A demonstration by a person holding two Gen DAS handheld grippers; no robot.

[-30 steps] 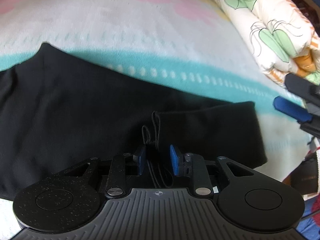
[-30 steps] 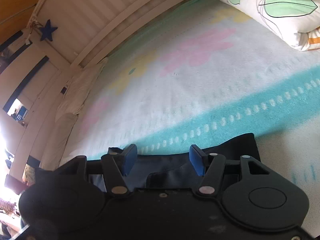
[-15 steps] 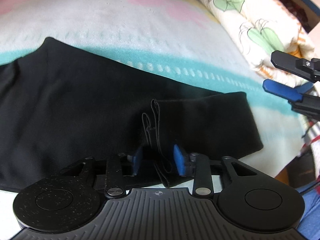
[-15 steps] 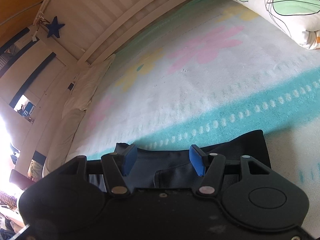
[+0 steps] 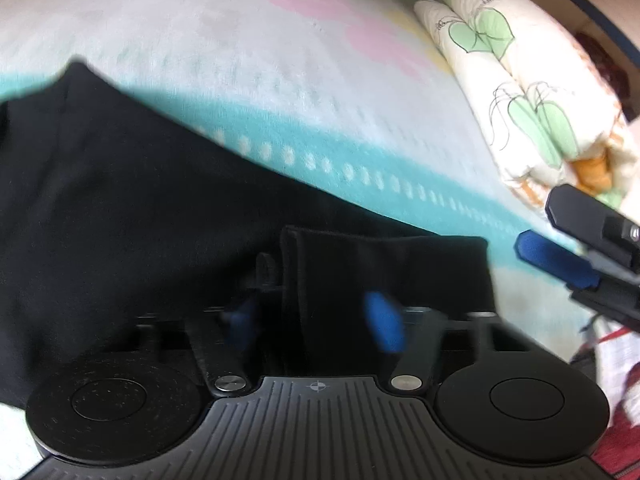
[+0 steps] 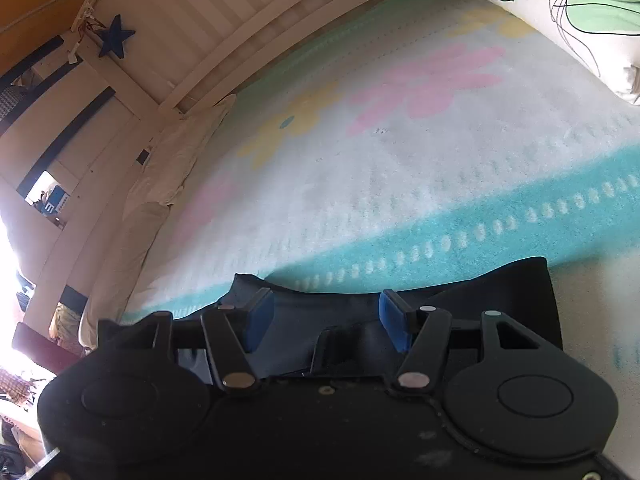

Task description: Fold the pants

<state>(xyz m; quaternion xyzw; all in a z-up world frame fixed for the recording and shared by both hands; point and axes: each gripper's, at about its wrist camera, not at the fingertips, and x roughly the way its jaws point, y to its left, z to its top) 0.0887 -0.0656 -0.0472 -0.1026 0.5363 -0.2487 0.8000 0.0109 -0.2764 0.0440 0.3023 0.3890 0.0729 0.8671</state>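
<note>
The black pants (image 5: 132,216) lie flat across a bed blanket, their waistband end (image 5: 396,268) folded over at the right. My left gripper (image 5: 312,320) is open just above the waistband's near edge, its blue pads blurred and holding nothing. My right gripper (image 6: 326,320) is open and empty, held above the pants (image 6: 500,300) near their right end. The right gripper also shows at the right edge of the left wrist view (image 5: 560,260).
The blanket (image 5: 280,92) is white with a teal dotted stripe and pink and yellow flowers. A folded leaf-print quilt (image 5: 532,92) lies at the far right. A white slatted bed rail (image 6: 224,36) and pillows (image 6: 172,168) line the far side.
My left gripper has opened wider, let go of the waistband and drawstring, and pulled back a little. The right gripper stayed open and lifted slightly.
</note>
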